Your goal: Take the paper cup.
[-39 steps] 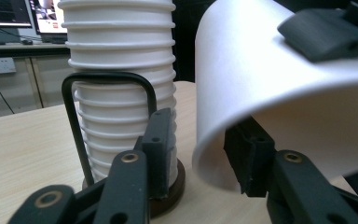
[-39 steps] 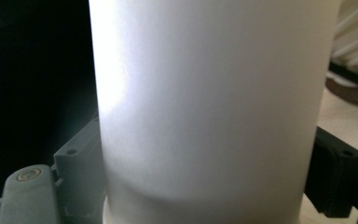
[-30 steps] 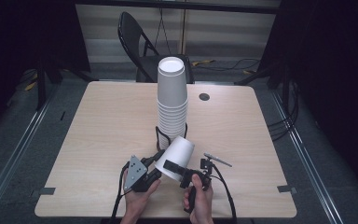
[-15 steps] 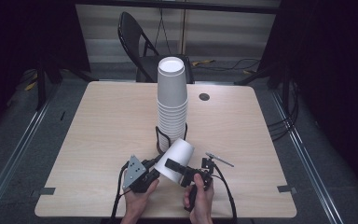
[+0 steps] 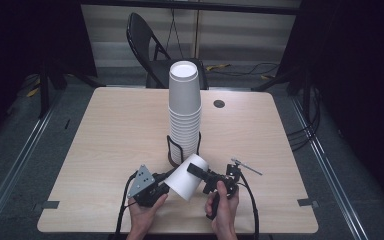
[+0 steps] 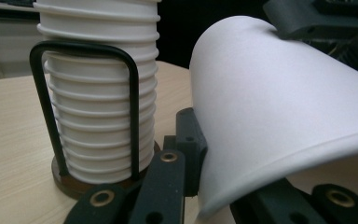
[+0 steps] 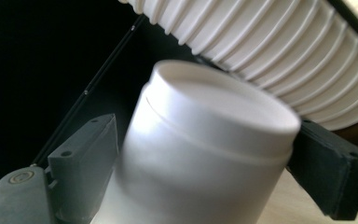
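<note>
A single white paper cup (image 5: 187, 176) lay tilted on its side above the near edge of the worktop (image 5: 105, 145), just in front of the wire cup holder (image 5: 176, 148). It was plain and unprinted, matt white, tapering from a wide rolled mouth rim to a narrower flat base with a shallow recessed ring. In the high view its base pointed toward the right gripper (image 5: 200, 172) and its mouth toward the left gripper (image 5: 166, 181).

The left gripper's jaws had just been closing, and in the left gripper view they were clamped on the cup's mouth rim (image 6: 279, 158), one jaw outside the wall and the other under the lip. In the right gripper view the jaws flanked the cup's base end (image 7: 205, 140); the right-hand one appeared to touch the wall, but whether they pressed on it I could not tell.

Behind it stood a tall stack of identical white cups (image 5: 184, 107), nested mouth-down in the holder, their rolled rims forming close ribs. A black folding chair (image 5: 152, 47) stood beyond the worktop.
</note>
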{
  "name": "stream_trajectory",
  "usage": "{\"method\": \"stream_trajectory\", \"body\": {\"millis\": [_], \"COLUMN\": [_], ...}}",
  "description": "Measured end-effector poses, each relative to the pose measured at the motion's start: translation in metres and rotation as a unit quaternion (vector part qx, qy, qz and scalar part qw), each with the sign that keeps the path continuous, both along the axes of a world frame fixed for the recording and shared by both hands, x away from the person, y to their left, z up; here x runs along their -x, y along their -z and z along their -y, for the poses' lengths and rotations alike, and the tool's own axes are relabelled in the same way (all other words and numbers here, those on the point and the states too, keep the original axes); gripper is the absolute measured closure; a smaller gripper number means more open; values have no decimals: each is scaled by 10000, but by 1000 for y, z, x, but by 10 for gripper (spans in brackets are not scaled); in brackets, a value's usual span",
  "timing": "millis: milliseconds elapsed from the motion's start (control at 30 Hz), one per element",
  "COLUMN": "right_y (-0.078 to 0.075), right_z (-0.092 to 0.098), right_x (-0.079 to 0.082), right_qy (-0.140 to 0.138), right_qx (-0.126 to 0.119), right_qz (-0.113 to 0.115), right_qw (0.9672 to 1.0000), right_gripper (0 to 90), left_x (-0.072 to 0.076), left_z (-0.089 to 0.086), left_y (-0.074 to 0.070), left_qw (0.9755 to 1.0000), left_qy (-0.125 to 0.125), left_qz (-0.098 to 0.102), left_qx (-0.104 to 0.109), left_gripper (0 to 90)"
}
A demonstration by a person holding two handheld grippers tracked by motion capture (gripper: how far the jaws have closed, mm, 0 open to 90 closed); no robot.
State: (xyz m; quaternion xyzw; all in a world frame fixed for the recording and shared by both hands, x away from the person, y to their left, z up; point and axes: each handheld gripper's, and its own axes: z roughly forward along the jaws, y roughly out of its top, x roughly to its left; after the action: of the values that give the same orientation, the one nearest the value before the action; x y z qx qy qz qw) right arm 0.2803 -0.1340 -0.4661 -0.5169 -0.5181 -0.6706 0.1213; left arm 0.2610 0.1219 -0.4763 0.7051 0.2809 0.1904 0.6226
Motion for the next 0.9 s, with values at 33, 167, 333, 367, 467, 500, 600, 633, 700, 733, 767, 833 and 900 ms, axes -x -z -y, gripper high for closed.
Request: {"method": "stream_trajectory", "body": {"millis": [33,167,333,367,467,500,600,633,700,733,767,833,900], "right_y": [-1,-5,-8,-8,-9,-9,-10,-10,-10,-10,-9,-8,-5], "right_z": [1,6,12,13,15,16,19,20,21,22,22,22,21], "right_x": [0,0,0,1,4,5,9,10,12,14,15,16,18], "right_qy": [16,84,186,176,191,187,185,172,146,132,100,82,-49], "right_qx": [33,195,473,489,657,713,897,985,1226,1316,1358,1525,1725], "right_qz": [24,173,369,401,535,608,786,896,1093,1138,1153,1231,1412], "right_qw": [10000,9996,9980,9978,9962,9954,9927,9909,9863,9847,9840,9806,9748], "right_gripper": [128,130,131,131,130,128,128,127,127,127,127,128,129], "left_x": [0,0,0,0,-1,-1,-3,-3,-4,-4,-5,-6,-6], "left_z": [-1,-6,-12,-14,-20,-22,-25,-27,-29,-29,-30,-29,-28], "left_y": [-1,-5,-9,-10,-13,-14,-17,-17,-18,-19,-20,-22,-24], "left_qw": [10000,9998,9989,9988,9985,9985,9976,9975,9969,9965,9960,9948,9927], "left_qy": [3,-30,-119,-133,-117,-101,-117,-79,-53,-30,-9,81,164], "left_qz": [-14,-158,-173,-204,-303,-319,-410,-464,-559,-599,-613,-655,-707], "left_qx": [-29,-85,-417,-417,-434,-438,-551,-529,-548,-585,-654,-772,-966], "left_gripper": [857,858,858,858,858,858,858,858,858,858,858,858,858]}}
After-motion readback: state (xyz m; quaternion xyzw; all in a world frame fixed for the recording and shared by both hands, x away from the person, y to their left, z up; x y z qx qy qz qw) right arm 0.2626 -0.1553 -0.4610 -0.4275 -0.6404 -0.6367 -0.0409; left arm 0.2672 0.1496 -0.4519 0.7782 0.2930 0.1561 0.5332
